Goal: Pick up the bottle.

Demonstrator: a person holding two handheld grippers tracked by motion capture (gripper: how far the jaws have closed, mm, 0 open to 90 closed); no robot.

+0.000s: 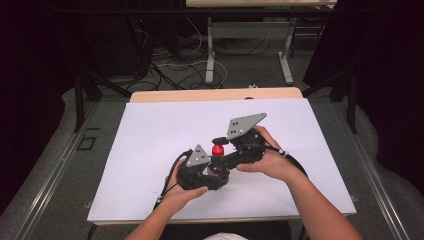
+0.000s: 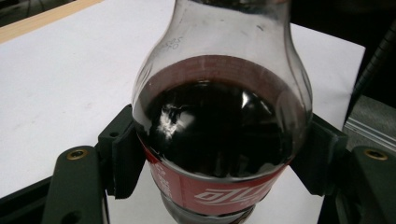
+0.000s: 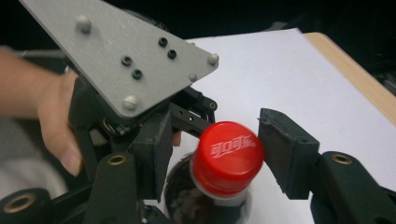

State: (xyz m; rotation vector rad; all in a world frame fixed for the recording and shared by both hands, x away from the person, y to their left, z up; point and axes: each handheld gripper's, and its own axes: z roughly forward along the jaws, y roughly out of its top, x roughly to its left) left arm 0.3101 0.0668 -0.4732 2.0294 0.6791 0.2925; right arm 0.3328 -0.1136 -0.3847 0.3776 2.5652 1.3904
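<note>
A cola bottle stands upright on the white sheet that covers the worktop, a little toward the near edge and close to the middle of its width. The left hand-held gripper is clamped on the bottle's body: in the left gripper view its two black jaws press against the sides of the bottle just above the red label, with dark drink filling the bulge between them. The person's left hand holds that gripper from the near side.

The right hand-held gripper comes in from the right, held in the right hand, and its jaws stand on either side of the red cap. The right jaw lies just beside the cap; the left jaw stands a little apart from it, so the pads do not squeeze it. In the high view the cap shows between the two grey plates.
</note>
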